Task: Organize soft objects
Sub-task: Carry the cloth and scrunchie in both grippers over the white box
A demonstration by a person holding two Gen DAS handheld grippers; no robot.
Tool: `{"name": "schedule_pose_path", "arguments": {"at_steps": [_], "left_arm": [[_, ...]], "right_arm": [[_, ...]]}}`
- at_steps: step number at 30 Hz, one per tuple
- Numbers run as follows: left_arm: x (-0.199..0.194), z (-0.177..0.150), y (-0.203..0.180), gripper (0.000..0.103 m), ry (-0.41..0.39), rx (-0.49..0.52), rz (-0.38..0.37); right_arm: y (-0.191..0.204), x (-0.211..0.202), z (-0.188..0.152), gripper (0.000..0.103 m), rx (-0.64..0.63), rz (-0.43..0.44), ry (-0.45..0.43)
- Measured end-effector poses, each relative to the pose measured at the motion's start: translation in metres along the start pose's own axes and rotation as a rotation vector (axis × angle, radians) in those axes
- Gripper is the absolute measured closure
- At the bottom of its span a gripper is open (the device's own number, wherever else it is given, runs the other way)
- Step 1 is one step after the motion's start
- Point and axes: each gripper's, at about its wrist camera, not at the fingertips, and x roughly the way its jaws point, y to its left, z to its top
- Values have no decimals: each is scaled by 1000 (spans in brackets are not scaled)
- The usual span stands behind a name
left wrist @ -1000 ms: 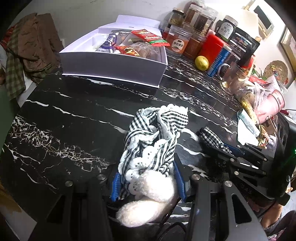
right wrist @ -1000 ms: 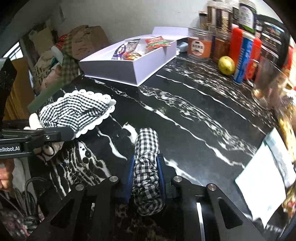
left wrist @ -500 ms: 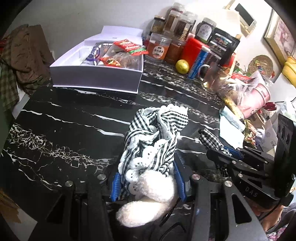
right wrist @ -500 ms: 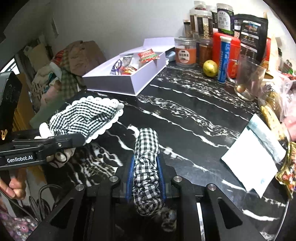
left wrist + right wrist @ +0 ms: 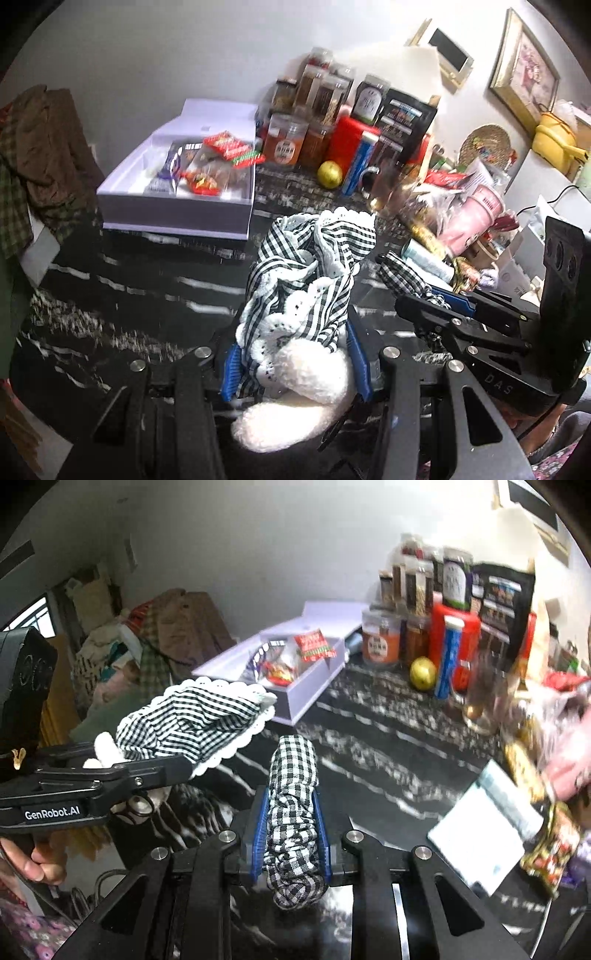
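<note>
- Left tool [image 5: 295, 363] is clenched on a lace-edged checked cloth [image 5: 310, 273] with a white fluffy part, held above the black marbled surface [image 5: 110, 295]
- Right tool [image 5: 290, 834] grips a small gingham roll [image 5: 293, 805], at 3 o'clock of the cloth
- White box [image 5: 177, 210] lies at 11 o'clock

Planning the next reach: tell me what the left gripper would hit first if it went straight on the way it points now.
Probably the clutter at the back of the marble table: the yellow fruit and blue tube lie roughly ahead of the left gripper, past its checked cloth. Depth is unclear.
</note>
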Motion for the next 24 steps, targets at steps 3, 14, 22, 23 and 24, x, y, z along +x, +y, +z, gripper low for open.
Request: {"name": "schedule_pose_path", "arguments": {"at_steps": [3, 14, 22, 23, 24], "left_arm": [[-7, 14, -1, 56, -40, 19, 2], [-30, 75, 5, 56, -194, 65, 32], [-37, 125, 14, 56, -315, 120, 82], [-36, 132, 16, 56, -329, 124, 90], [-35, 138, 19, 56, -340, 126, 93]], "right_arm": [[1, -3, 14, 80, -22, 9, -31], [-4, -7, 79, 80, -81, 36, -137], [-18, 2, 126, 80, -86, 21, -186], [-19, 5, 133, 80, -87, 19, -190], [-20, 8, 138, 80, -89, 19, -193]]}}
